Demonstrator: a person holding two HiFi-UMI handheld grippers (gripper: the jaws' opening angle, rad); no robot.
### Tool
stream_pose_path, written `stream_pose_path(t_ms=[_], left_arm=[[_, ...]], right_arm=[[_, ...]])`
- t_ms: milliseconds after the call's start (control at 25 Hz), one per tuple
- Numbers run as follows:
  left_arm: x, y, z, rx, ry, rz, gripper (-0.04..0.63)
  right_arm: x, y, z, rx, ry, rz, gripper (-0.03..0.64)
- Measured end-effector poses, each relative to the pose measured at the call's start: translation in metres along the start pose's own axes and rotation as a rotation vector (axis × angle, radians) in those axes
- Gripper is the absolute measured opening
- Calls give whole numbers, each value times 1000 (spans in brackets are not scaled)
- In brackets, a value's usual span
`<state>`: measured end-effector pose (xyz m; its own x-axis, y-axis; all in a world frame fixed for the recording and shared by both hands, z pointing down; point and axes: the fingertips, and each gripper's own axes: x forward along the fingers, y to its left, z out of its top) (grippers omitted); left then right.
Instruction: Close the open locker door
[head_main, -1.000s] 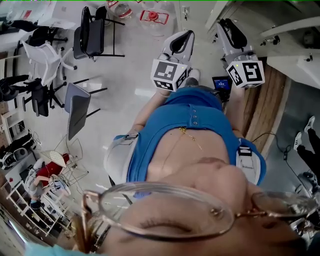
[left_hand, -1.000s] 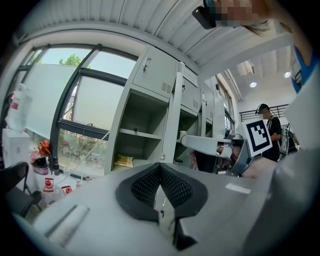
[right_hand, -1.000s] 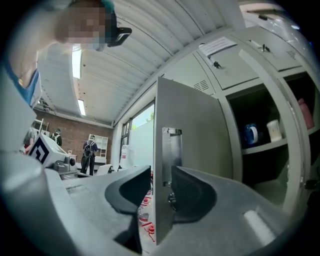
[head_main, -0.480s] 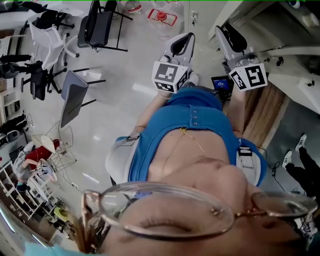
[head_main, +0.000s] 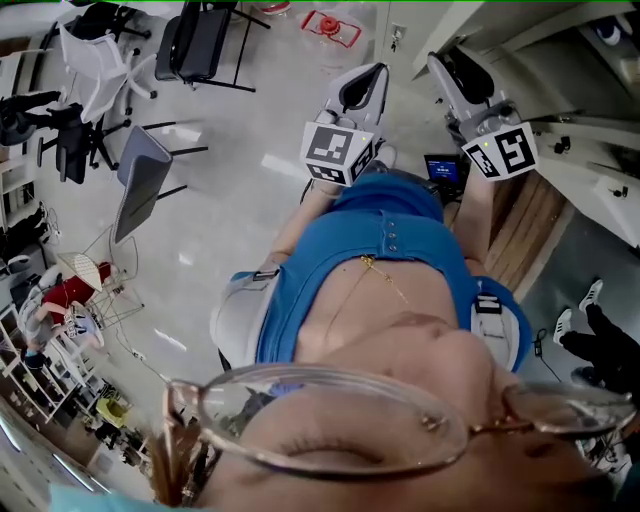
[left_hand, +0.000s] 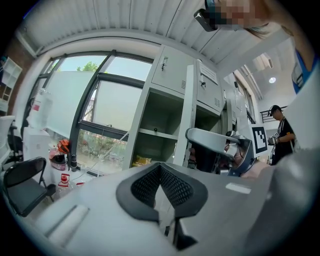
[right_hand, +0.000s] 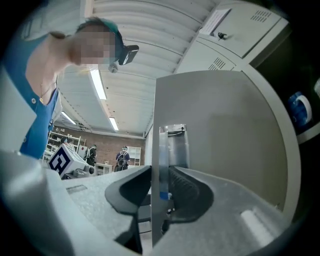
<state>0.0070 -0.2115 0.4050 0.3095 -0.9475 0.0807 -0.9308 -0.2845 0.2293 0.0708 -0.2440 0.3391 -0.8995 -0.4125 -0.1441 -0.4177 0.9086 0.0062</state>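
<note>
The right gripper (right_hand: 159, 194) has drifted away from the left gripper (left_hand: 160, 172), and its jaws, just closing, pinch the locker door (right_hand: 225, 125) edge. The left gripper's jaws are pressed together.

Locker door (right_hand: 220, 135) edge stands between the jaws of right claw (right_hand: 161, 180), just closing, pads against it. Panel extends right of claw. Open lockers (left_hand: 160, 135) ahead of left claw (left_hand: 160, 175); right claw to its right.

The pale glossy floor (head_main: 240, 210) bears a black chair (head_main: 200, 45), a grey chair (head_main: 140, 185) and a white chair (head_main: 90, 65).
</note>
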Motion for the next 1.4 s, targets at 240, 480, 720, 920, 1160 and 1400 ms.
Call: stream_pose_path(t_ms=[240,480,720,920,1160,1400], left_arm=[[24,17,1,12,9,-69,0],[74,63,12,16,18,-163,0],[118,95,33,30,29,-257,0],[142,121,38,26,44,-308,0],[163,136,40,32,61,-359,0],[177,141,40,39,76,-399,0]], right_arm=[[12,-1,-6,1,-26,26,109],[64,-25,-23,-7,-21,-29,103],[104,-57,-24,-20,-23,-133,69],[129,-78,-27,-29,-17,-223,52],[145,-94,-30,-33,-3,-298,48],[158,-112,-34,-55,35,-395,49]])
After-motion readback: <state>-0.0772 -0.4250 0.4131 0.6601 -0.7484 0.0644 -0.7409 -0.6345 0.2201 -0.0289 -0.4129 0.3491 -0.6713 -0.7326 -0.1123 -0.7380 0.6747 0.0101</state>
